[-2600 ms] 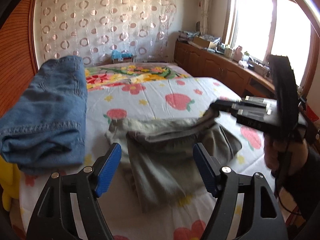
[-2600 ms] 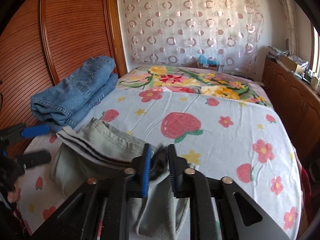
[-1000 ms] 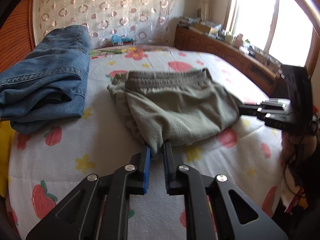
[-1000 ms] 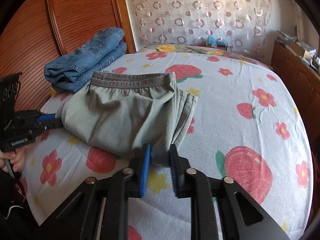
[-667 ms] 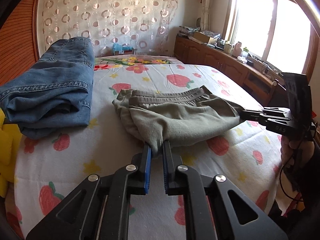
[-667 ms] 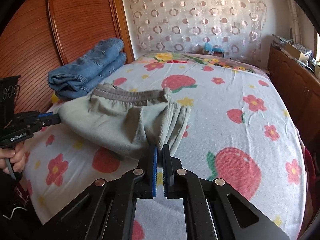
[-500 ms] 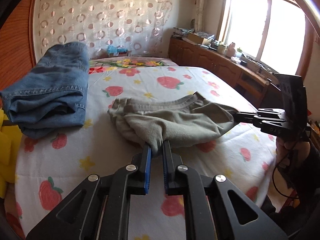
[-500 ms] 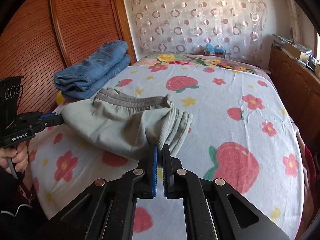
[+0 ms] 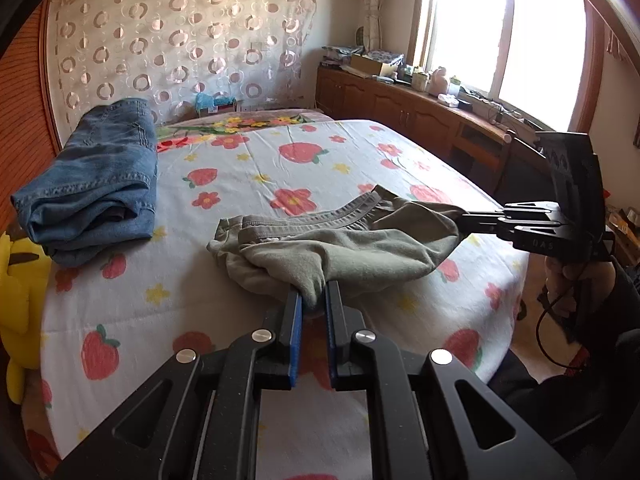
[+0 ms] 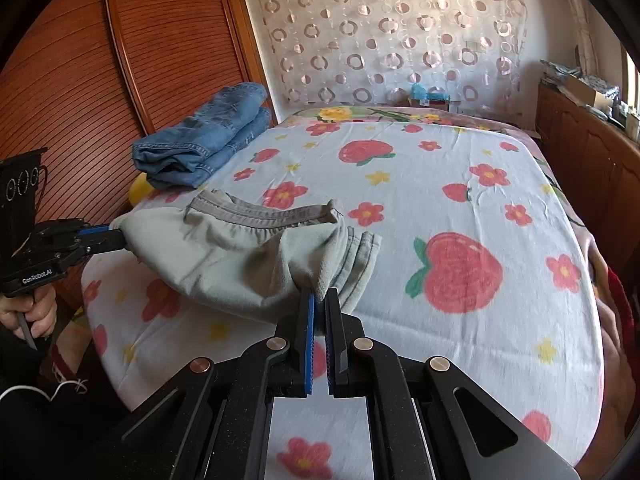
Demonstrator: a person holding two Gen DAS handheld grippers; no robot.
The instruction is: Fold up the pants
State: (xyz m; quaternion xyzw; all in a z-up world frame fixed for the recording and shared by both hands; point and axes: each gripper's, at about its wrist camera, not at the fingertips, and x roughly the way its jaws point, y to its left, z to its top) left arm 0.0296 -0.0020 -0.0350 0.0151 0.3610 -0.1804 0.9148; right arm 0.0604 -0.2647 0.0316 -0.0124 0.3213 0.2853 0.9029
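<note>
Strawberry-and-flower print bed sheet (image 9: pixel 248 280) fills my view, and the folded grey-green cotton pants (image 9: pixel 352 248) hang just above its near edge. My left tongs (image 9: pixel 311 308) and right tongs (image 10: pixel 320 304) are both clamped on opposite corners of them. Folded blue jeans (image 9: pixel 96 184) sit further back.

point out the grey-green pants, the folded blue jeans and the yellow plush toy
grey-green cotton pants (image 9: pixel 360 252), left wrist view, on the top fabric panel
folded blue denim jeans (image 9: pixel 100 184), left wrist view, on the top layer
yellow plush toy (image 9: pixel 16 280), left wrist view, on its body at the bed's edge
</note>
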